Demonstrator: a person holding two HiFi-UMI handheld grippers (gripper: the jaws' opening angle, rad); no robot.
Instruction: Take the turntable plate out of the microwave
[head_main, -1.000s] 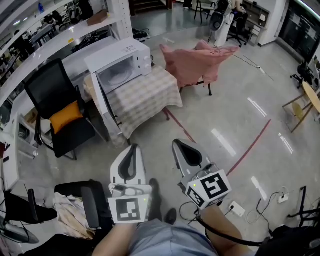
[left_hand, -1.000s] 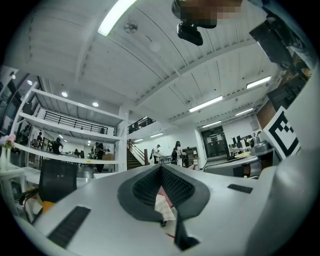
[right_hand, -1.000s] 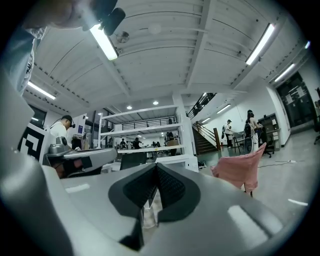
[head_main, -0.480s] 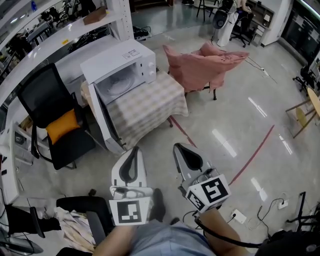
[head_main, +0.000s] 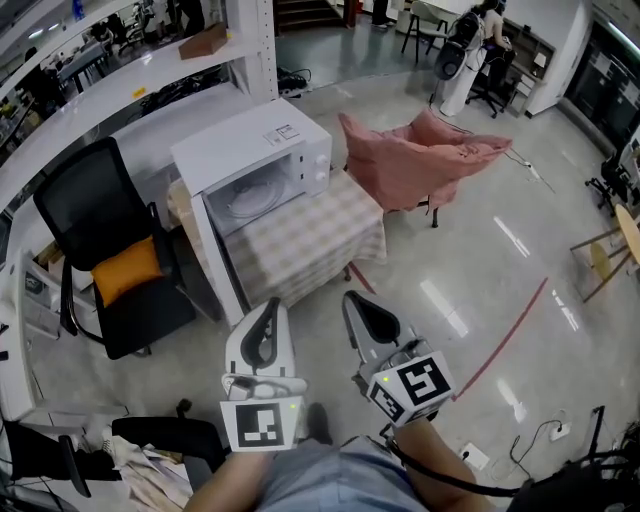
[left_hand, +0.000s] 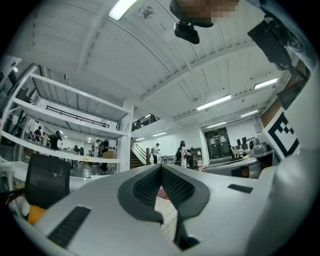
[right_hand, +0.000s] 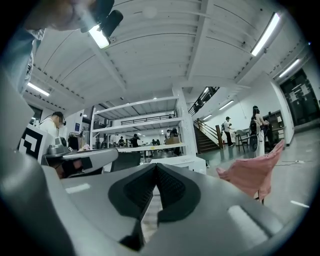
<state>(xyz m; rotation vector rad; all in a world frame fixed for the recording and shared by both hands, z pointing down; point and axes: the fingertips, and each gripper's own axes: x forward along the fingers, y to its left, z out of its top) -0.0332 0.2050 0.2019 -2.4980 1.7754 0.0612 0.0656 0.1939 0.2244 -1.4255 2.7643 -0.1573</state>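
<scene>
A white microwave (head_main: 262, 150) stands on a table with a checked cloth (head_main: 315, 240), its door (head_main: 215, 268) swung open to the left. The glass turntable plate (head_main: 250, 201) lies inside the cavity. My left gripper (head_main: 269, 304) and right gripper (head_main: 353, 298) are side by side low in the head view, both pointing level toward the table and well short of it. The left gripper (left_hand: 160, 168) has its jaws together with nothing between them. My right gripper (right_hand: 156, 166) is likewise shut and empty.
A black office chair with an orange cushion (head_main: 120, 265) stands left of the open door. A chair draped in pink cloth (head_main: 420, 160) sits right of the table. A red line (head_main: 500, 335) runs across the shiny floor. White shelving (head_main: 150, 60) runs behind the microwave.
Both grippers have moved forward together across the floor toward the microwave table, which now lies nearer and lower in the head view. Neither gripper's jaws have changed.
</scene>
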